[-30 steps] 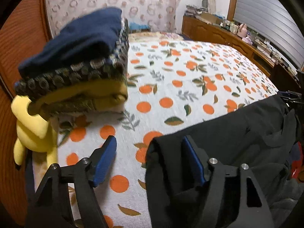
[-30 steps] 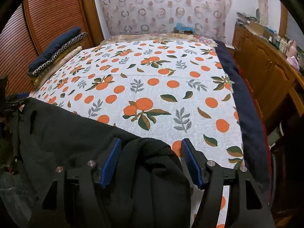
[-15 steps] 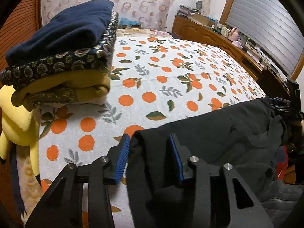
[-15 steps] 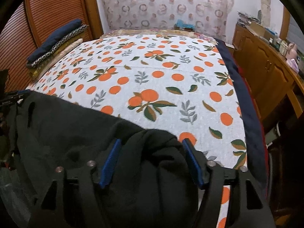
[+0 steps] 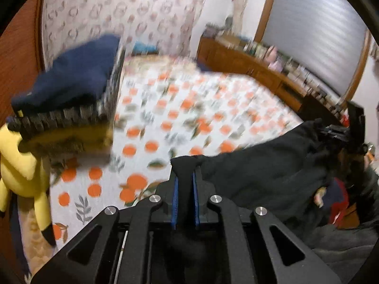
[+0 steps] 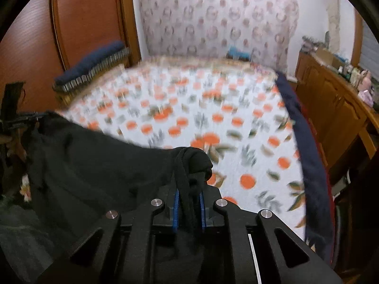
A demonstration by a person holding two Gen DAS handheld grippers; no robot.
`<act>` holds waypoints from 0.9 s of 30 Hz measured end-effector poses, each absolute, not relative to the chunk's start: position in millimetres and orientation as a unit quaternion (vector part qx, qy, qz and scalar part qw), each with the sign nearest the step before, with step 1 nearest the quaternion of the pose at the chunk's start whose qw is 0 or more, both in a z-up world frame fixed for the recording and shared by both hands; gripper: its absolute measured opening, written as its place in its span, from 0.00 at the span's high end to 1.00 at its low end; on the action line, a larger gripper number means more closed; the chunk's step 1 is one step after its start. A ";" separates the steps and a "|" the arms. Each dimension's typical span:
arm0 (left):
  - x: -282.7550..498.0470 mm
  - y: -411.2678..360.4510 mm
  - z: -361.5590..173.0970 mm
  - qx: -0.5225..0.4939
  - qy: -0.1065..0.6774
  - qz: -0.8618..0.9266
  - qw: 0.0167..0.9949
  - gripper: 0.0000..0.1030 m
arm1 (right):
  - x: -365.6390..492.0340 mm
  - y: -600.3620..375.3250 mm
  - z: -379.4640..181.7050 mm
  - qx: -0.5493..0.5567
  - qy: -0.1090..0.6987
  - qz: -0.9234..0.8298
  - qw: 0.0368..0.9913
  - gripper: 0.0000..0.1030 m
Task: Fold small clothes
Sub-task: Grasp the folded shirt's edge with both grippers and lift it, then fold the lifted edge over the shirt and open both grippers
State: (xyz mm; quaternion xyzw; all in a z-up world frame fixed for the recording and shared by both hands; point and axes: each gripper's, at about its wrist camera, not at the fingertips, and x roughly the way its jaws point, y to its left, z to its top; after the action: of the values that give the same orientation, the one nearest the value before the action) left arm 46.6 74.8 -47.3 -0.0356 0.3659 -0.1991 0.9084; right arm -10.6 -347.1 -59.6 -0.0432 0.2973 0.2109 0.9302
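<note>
The black garment (image 5: 260, 165) hangs stretched between my two hands above the near edge of the bed (image 5: 189, 108), its cloth running from my left hand-held gripper (image 5: 185, 179) out toward three o'clock, where the far corner ends at my right hand-held gripper (image 5: 331, 131), seen small near the edge of the left view. In the right view the same garment (image 6: 94, 165) spreads from my right hand-held gripper (image 6: 188, 196) toward nine o'clock, up to my left hand-held gripper (image 6: 21, 120) at the picture's edge. My left jaws have just been closing and now stand nearly together, with a pinch of black cloth between the blue pads (image 5: 174, 198), so I am gripping that corner. My right jaws have just been closing too; they clamp a bunched fold and a dark cord of the garment between their blue pads (image 6: 175, 208). Ahead of me lies the sheet with orange fruit. At ten o'clock in the left view sits a stack of folded clothes (image 5: 71, 99), navy on top, with a yellow soft toy (image 5: 21, 165) just beside it at nine o'clock. Both views are blurred.
</note>
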 end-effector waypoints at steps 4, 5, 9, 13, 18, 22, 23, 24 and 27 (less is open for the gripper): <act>23.7 70.0 4.4 -0.032 0.305 -0.217 0.927 0.90 | -39.8 -356.6 -15.6 -0.040 0.244 0.213 0.945 0.88; 17.0 67.9 21.1 -0.028 0.285 -0.218 0.933 0.90 | -47.5 -358.0 -3.0 -0.042 0.229 0.213 0.949 0.88; 1.7 69.0 68.6 -0.024 0.226 -0.215 0.950 0.90 | -75.7 -365.4 40.3 -0.049 0.176 0.210 0.960 0.89; -14.8 83.3 111.1 -0.039 0.167 -0.212 0.962 0.90 | -102.4 -378.9 83.4 -0.048 0.123 0.205 0.970 0.89; -32.6 99.8 144.7 -0.046 0.113 -0.206 0.971 0.90 | -131.5 -392.0 121.1 -0.052 0.079 0.201 0.975 0.89; -39.4 107.9 164.3 -0.044 0.082 -0.201 0.975 0.90 | -148.5 -398.6 141.2 -0.053 0.052 0.201 0.977 0.89; -37.6 108.0 165.8 -0.043 0.079 -0.199 0.976 0.90 | -152.2 -400.2 146.4 -0.053 0.046 0.201 0.977 0.89; -35.4 109.5 167.7 -0.042 0.077 -0.197 0.977 0.90 | -154.9 -400.8 152.9 -0.056 0.039 0.201 0.977 0.89; -14.5 110.3 166.1 -0.038 0.081 -0.183 0.979 0.90 | -141.6 -397.3 158.2 -0.067 0.038 0.197 0.977 0.89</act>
State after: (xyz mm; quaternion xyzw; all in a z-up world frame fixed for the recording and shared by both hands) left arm -14.5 110.3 166.1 -0.0375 0.0813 -0.1826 0.9791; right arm -141.6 -397.3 158.2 -0.0667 0.0376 0.1967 0.9775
